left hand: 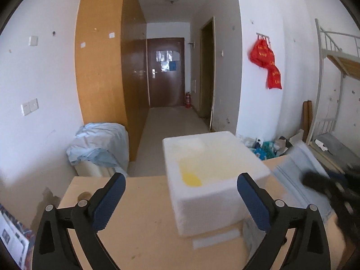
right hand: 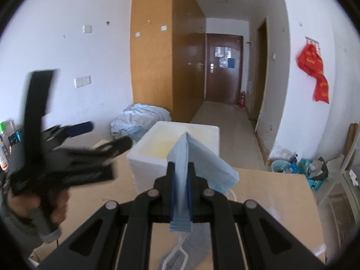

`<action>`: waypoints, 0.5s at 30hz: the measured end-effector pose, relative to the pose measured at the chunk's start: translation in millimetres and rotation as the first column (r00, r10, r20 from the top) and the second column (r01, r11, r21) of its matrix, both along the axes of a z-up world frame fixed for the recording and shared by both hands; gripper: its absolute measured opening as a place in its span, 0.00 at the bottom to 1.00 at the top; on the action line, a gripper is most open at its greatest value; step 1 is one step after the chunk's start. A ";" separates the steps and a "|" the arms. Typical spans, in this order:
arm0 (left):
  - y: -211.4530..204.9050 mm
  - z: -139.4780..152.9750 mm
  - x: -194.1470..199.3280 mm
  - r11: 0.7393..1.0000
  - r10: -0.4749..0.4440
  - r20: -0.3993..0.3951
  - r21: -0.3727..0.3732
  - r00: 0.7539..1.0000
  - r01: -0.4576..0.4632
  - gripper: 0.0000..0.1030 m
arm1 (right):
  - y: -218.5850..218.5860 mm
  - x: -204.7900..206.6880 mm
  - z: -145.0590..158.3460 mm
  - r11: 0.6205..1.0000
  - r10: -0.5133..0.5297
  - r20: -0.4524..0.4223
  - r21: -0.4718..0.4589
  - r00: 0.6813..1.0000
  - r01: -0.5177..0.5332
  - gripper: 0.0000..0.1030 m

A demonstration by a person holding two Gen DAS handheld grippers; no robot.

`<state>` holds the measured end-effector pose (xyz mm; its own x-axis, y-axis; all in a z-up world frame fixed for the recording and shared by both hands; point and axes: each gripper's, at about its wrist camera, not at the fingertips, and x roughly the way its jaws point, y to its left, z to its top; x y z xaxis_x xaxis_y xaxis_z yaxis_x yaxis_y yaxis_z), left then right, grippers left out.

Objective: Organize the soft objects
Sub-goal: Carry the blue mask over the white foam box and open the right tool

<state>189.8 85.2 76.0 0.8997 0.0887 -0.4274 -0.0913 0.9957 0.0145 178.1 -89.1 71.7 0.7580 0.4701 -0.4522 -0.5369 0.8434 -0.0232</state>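
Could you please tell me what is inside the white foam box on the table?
Inside the open white foam box a yellowish patch shows on the bare inner floor; nothing else is visible. The box's near wall hides the front strip of the floor, so that part cannot be checked.

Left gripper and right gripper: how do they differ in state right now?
The left gripper stands wide open with nothing between its pads, while the right gripper is shut on a folded blue face mask. The left gripper looks motion-blurred in the right wrist view; the right gripper looks sharp in its own. Both have black arms with blue pads and point toward the white foam box on the tan table.
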 end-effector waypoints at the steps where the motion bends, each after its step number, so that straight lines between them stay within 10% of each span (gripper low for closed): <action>1: 1.9 -0.4 -6.4 1.000 0.000 0.003 0.001 1.000 0.000 0.97 | 2.7 1.5 0.1 1.000 0.002 0.000 -0.008 1.000 -0.002 0.12; 15: 21.2 -21.9 -62.6 0.999 0.034 0.007 -0.041 0.999 -0.034 1.00 | 42.7 41.4 17.6 0.998 0.019 0.005 -0.061 1.000 -0.019 0.11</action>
